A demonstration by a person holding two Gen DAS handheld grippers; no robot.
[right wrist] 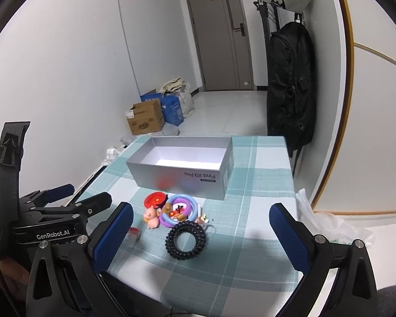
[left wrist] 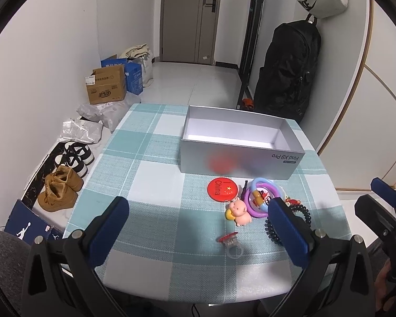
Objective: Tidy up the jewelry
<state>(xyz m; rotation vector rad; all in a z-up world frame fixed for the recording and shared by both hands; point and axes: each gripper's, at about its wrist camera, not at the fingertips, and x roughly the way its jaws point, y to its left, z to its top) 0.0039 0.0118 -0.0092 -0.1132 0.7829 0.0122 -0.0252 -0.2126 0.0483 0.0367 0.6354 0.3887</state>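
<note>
An open silver box (left wrist: 235, 161) (right wrist: 182, 177) stands on the checked tablecloth, its inside bare. In front of it lie a red round badge (left wrist: 221, 188) (right wrist: 154, 199), a pink pig charm (left wrist: 240, 211) (right wrist: 151, 218), purple and blue rings (left wrist: 261, 195) (right wrist: 180, 206), a black beaded bracelet (right wrist: 185, 241) (left wrist: 273, 231) and a red-topped clear ring (left wrist: 231, 243) (right wrist: 133, 233). My left gripper (left wrist: 198, 227) is open, low over the near table, with the clear ring between its fingers. My right gripper (right wrist: 202, 231) is open around the black bracelet, above it.
The table (left wrist: 150, 163) ends at the left, where shoes (left wrist: 60, 190) and cardboard boxes (left wrist: 105, 87) sit on the floor. A black bag (left wrist: 290, 71) hangs at the back right. A white plastic bag (right wrist: 327, 224) lies at the right table edge.
</note>
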